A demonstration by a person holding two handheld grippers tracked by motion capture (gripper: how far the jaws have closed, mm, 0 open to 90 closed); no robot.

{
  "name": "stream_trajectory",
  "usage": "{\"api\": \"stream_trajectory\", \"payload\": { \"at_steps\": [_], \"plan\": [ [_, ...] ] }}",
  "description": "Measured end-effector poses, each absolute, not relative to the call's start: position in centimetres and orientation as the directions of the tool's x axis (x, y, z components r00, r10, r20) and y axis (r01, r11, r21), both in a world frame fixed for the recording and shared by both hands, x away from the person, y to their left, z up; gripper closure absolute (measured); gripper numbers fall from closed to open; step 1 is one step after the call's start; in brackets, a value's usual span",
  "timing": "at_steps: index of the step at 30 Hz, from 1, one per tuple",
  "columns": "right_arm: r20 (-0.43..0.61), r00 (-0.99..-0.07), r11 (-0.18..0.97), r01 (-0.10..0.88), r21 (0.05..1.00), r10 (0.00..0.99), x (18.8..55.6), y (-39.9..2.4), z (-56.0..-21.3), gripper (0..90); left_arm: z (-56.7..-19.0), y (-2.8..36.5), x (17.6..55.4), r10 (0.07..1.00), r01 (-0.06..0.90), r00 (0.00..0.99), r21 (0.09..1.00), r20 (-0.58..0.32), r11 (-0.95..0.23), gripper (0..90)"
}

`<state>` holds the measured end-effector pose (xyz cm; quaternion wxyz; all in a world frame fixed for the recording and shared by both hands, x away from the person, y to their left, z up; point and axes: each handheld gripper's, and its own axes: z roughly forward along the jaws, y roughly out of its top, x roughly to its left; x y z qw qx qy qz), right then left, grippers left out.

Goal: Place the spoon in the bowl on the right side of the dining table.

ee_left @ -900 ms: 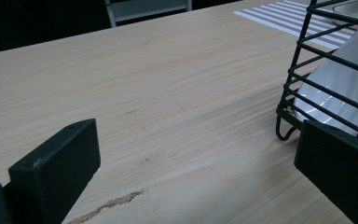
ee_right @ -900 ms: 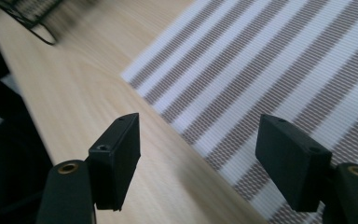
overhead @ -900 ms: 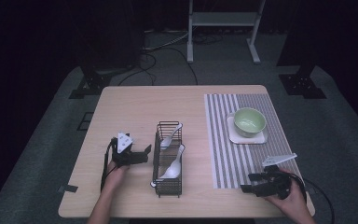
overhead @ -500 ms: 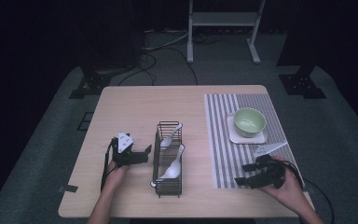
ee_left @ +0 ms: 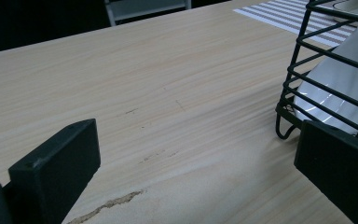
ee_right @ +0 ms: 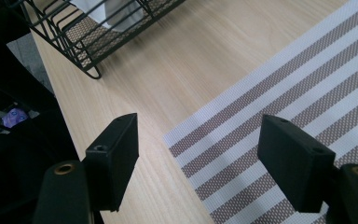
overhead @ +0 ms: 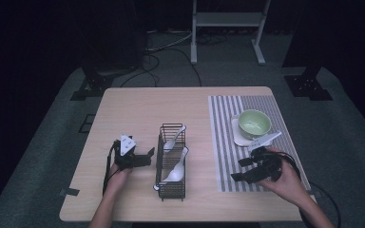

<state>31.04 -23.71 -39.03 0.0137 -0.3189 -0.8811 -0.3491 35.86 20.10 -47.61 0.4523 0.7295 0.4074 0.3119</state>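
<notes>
High view: right claw (overhead: 241,169) low over striped mat (overhead: 223,142) near counter (overhead: 138,109) front edge, jaws wide apart, nothing held. Left claw (overhead: 148,156) rests on counter, jaws spread wide, empty, w/ black wire rack (overhead: 172,190) just beside its right jaw. White spoons (overhead: 175,172) lie in rack. Farther off, beyond right claw, green bowl (overhead: 254,123) on white coaster.
</notes>
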Motion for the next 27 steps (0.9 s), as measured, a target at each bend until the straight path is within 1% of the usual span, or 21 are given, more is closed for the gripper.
{"api": "stream_trajectory", "payload": {
  "at_steps": [12, 22, 27],
  "plan": [
    [0.219, -0.824, 0.607, 0.540, 0.583, 0.522, 31.7, -21.8, -37.6, 27.9, -47.6, 20.1, 35.9, 0.875, 0.309, 0.476, 0.916, 0.085, -0.257, 0.0],
    [0.231, -0.834, 0.623, 0.533, 0.573, 0.501, 32.1, -20.6, -36.4, 27.9, -47.6, 20.1, 35.9, 0.875, 0.309, 0.477, 0.916, 0.085, -0.258, 0.0],
    [0.220, -0.848, 0.641, 0.512, 0.571, 0.481, 32.2, -19.6, -35.5, 27.9, -47.6, 20.1, 35.9, 0.876, 0.311, 0.476, 0.916, 0.082, -0.255, 0.0]
  ]
}}
